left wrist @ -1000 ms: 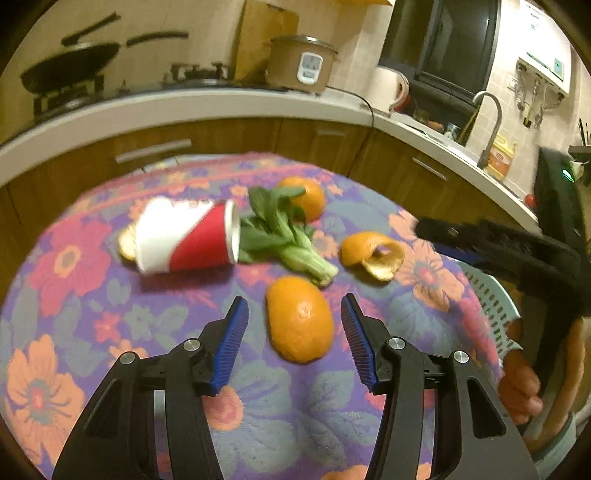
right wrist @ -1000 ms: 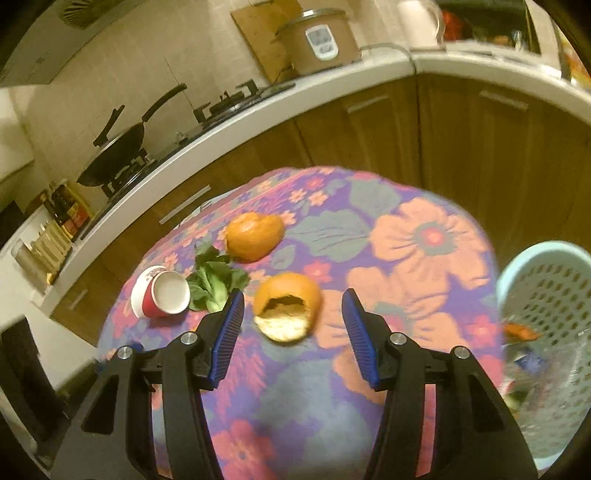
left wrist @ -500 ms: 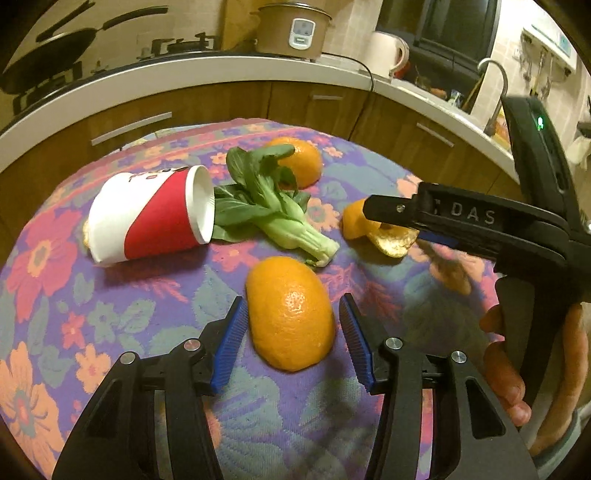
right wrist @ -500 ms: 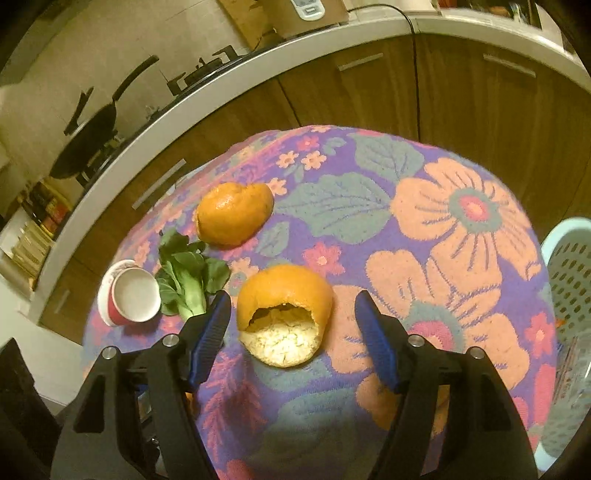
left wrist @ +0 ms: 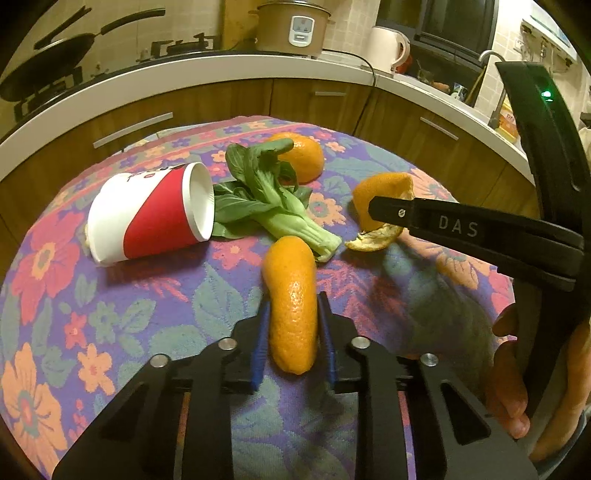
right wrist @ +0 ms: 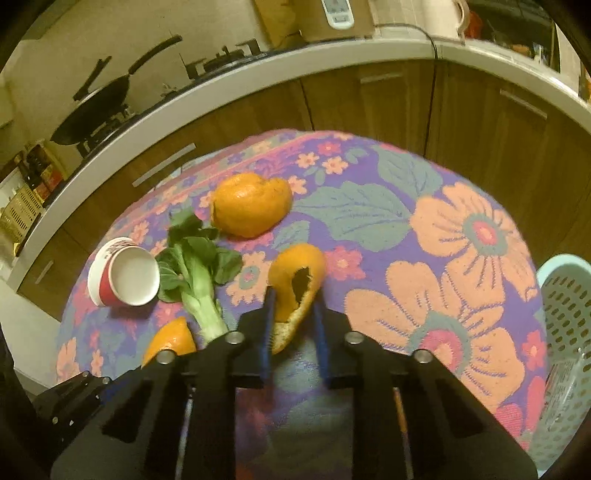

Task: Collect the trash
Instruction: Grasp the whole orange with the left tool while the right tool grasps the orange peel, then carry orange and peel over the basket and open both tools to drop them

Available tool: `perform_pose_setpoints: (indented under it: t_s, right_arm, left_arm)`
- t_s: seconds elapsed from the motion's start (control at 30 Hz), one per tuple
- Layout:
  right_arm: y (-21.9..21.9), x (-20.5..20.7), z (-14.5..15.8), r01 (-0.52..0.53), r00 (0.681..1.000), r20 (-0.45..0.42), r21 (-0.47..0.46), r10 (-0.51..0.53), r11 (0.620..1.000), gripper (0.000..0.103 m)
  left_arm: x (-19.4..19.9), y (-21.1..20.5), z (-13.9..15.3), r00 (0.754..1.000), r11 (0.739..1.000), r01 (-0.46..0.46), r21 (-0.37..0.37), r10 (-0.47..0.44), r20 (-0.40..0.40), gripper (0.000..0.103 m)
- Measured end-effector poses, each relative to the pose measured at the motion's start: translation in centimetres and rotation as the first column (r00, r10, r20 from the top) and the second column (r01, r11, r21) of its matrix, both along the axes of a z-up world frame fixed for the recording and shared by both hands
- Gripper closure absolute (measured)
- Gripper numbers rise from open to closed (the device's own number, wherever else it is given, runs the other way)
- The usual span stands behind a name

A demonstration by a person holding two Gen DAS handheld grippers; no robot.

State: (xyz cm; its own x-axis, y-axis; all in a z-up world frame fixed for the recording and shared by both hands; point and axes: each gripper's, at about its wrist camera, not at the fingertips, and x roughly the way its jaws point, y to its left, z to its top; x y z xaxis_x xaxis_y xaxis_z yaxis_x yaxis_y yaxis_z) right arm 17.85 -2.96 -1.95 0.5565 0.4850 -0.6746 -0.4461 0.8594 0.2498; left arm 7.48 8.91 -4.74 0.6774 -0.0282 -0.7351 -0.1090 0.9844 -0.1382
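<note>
Trash lies on a round table with a floral cloth (left wrist: 74, 332). My left gripper (left wrist: 292, 306) is shut on a whole piece of orange peel (left wrist: 291, 295), squeezing it narrow. My right gripper (right wrist: 293, 299) is shut on a torn hollow orange peel (right wrist: 295, 280), which also shows in the left wrist view (left wrist: 380, 199). A third orange peel (right wrist: 251, 208) lies farther back. A bok choy (left wrist: 269, 206) and a tipped red and white paper cup (left wrist: 147, 218) lie to the left.
A pale green perforated basket (right wrist: 565, 314) with some trash stands off the table's right edge. Wooden cabinets and a white counter (left wrist: 184, 74) curve behind the table, with a wok, a rice cooker (left wrist: 291, 27) and a kettle on it.
Both grippers moved forward and closed on their orange peels. The peels are now squeezed narrow between the jaws.
</note>
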Motion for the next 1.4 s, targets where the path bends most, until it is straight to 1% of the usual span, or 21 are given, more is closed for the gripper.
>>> perform_pose_setpoints:
  t_s: [0.07,0.17,0.27,0.37,0.47,0.67,0.87,0.9,0.97,1.03,1.17,1.3,1.4]
  right_arm:
    - [-0.3,-0.4,0.4,-0.005,1.000,0.022,0.023,0.005,1.000,0.093]
    - [-0.9,-0.9,0.9,-0.021,0.999,0.047,0.074,0.018,0.997,0.093]
    - [-2.0,-1.6,1.5,-0.033,0.997,0.073,0.128,0.024,0.991,0.093]
    - [-3.2,-2.2,2.0,-0.026,0.996,0.090,0.145,0.013,0.989,0.093]
    - [-5.0,-2.8,2.2,-0.013,0.995,0.099,0.167,-0.003,0.986,0.093]
    - [-9.1,-3.8,2.8,0.029,0.987,0.149,0.158,-0.053,0.987,0.093]
    - [-14.1,-4.6,3.0,0.096,0.976,0.181,0.141,-0.121,0.985,0.093]
    - [-15.0,-4.7,3.0,0.113,0.972,0.189,0.135,-0.138,0.984,0.093]
    - [-16.7,-5.0,3.0,0.138,0.966,0.201,0.127,-0.162,0.982,0.093]
    - [-18.3,-5.3,3.0,0.167,0.958,0.214,0.120,-0.190,0.979,0.093]
    - [-21.5,-5.6,2.8,0.221,0.944,0.223,0.116,-0.242,0.968,0.093]
    - [-24.6,-5.5,1.9,0.278,0.931,0.210,0.118,-0.298,0.953,0.093]
    - [-26.8,-5.1,0.7,0.316,0.926,0.177,0.125,-0.335,0.940,0.093]
  left_arm:
    - [-0.3,0.0,0.2,1.000,1.000,0.006,-0.004,-0.006,0.015,0.084]
    - [-1.0,0.1,0.8,0.998,0.999,0.025,-0.032,-0.023,0.062,0.085]
    - [-1.4,0.0,1.1,0.997,0.998,0.028,-0.059,-0.023,0.077,0.085]
    - [-1.9,-0.5,2.0,0.992,0.995,0.054,-0.082,-0.044,0.119,0.085]
    - [-2.2,-1.4,3.1,0.985,0.993,0.079,-0.084,-0.065,0.157,0.085]
    - [-1.6,-4.4,4.4,0.974,0.988,0.129,-0.079,-0.111,0.197,0.085]
    - [-0.5,-8.3,4.5,0.961,0.976,0.202,-0.080,-0.182,0.208,0.085]
    - [-0.3,-9.2,4.6,0.958,0.974,0.215,-0.071,-0.197,0.207,0.085]
    - [0.1,-11.4,4.8,0.951,0.972,0.236,-0.015,-0.228,0.209,0.085]
    - [0.4,-12.9,5.1,0.942,0.963,0.268,-0.009,-0.260,0.213,0.085]
    - [1.7,-16.0,5.5,0.924,0.944,0.329,-0.025,-0.316,0.216,0.085]
    - [2.9,-18.7,5.2,0.910,0.926,0.376,-0.030,-0.363,0.200,0.085]
    - [3.8,-20.3,4.6,0.898,0.905,0.419,-0.075,-0.400,0.183,0.085]
